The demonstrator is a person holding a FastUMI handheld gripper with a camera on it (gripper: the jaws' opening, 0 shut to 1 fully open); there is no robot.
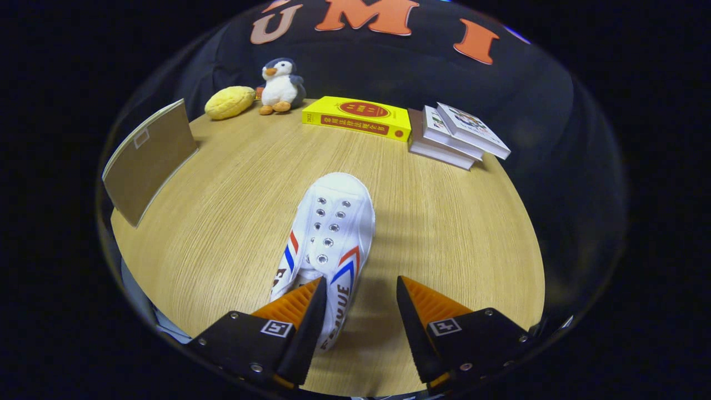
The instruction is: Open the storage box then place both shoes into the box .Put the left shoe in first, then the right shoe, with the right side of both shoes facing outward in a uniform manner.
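We hold the gripper (358, 300) low in the frame, fingers spread apart, nothing clamped. White shoe (332, 233) lies centre frame on the wooden table (444, 222), heel at the left finger (300, 305), toe pointing away toward the yellow book (355, 118). Long axis runs along our reach; right finger stands beside it, clear.

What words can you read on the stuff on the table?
On the shoe: side print ends "UE"; the rest blurs beside the left finger of the open tongs.
On the yellow book: print too small to read.
On the stacked books: covers too blurred.
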